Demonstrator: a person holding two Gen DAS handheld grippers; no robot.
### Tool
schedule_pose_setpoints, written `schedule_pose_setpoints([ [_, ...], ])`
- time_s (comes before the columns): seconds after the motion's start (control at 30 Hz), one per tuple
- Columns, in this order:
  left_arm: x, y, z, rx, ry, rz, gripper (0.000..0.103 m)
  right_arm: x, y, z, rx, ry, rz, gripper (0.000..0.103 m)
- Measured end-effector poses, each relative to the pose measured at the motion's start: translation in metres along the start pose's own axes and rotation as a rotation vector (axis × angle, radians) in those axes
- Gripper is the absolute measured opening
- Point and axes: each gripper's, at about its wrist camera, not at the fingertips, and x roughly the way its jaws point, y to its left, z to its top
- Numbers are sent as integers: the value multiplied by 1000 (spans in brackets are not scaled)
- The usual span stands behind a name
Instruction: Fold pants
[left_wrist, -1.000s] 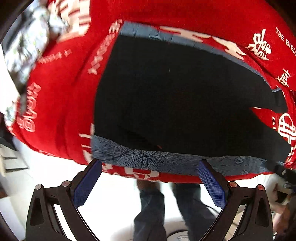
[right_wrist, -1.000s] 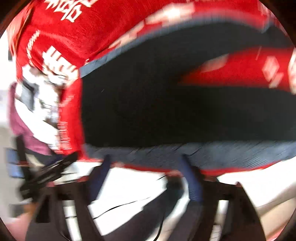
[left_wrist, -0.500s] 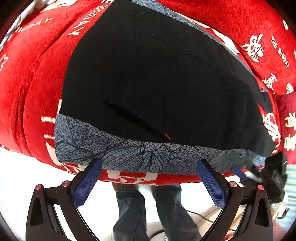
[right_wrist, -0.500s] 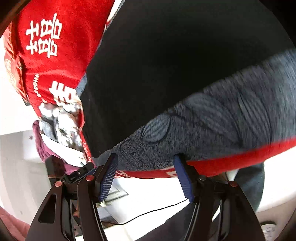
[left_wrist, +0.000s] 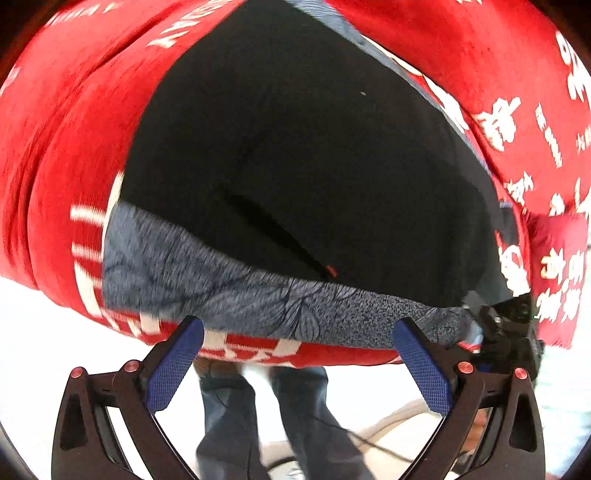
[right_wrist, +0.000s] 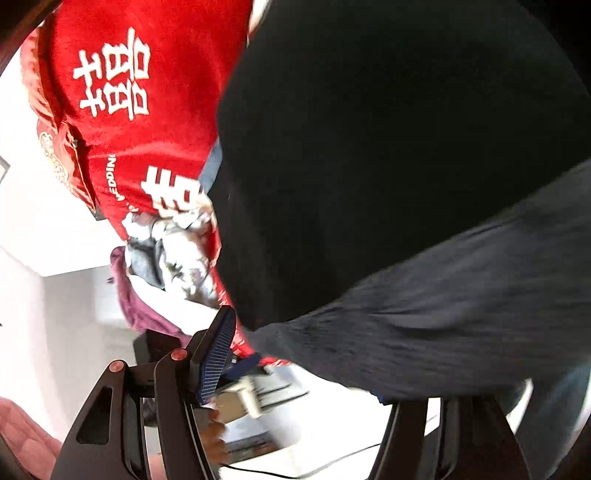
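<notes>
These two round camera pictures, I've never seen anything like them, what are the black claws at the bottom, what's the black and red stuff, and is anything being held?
Each picture comes from a wide-angle camera mounted on a hand-held gripper, looking forward along its two fingers; a person holds one in each hand. The black prongs with blue pads are those fingers.

In the left-hand view, the left gripper stands wide open, gripping nothing. Ahead lie the black pants with a grey leaf-patterned waistband, spread on a red blanket printed with white characters. Below you see the person's legs in jeans.

In the right-hand view, the right gripper is at the waistband's corner. One blue pad shows; the other finger is hidden behind the cloth, so I cannot tell whether it has closed. A pile of other laundry lies to the left of the pants.
</notes>
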Motion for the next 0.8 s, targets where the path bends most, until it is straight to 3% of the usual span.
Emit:
schedule_pose_setpoints([
  [0.07, -3, 8, -6, -57, -2, -36, 103, 22, 8, 2, 41, 54, 9, 67],
  [0.13, -6, 17, -10, -114, -7, -60, 103, 29, 25, 1, 39, 62, 70, 65],
  [0.23, -4, 26, -11, -215, -18, -163, 103, 20, 52, 1, 3, 82, 175, 65],
  [0.37, -7, 25, 13, -329, -140, -296, 103, 15, 78, 1, -41, 121, 200, 65],
  [0.47, 2, 22, 29, -380, -165, -285, 99, 21, 75, 1, -57, 154, 149, 65],
  [0.5, 7, 21, 32, -386, -162, -260, 92, 23, 71, 0, -59, 163, 119, 65],
  [0.57, 13, 19, 34, -357, -142, -214, 63, 20, 58, -3, -65, 158, 41, 65],
  [0.6, 15, 16, 34, -335, -135, -197, 60, 12, 48, -3, -58, 131, -12, 65],
  [0.7, 18, 6, 35, -273, -116, -171, 58, -24, 18, -3, 28, 7, -78, 65],
  [0.8, 20, -3, 42, -224, -92, -143, 58, -62, -9, -3, 120, -111, -92, 65],
])
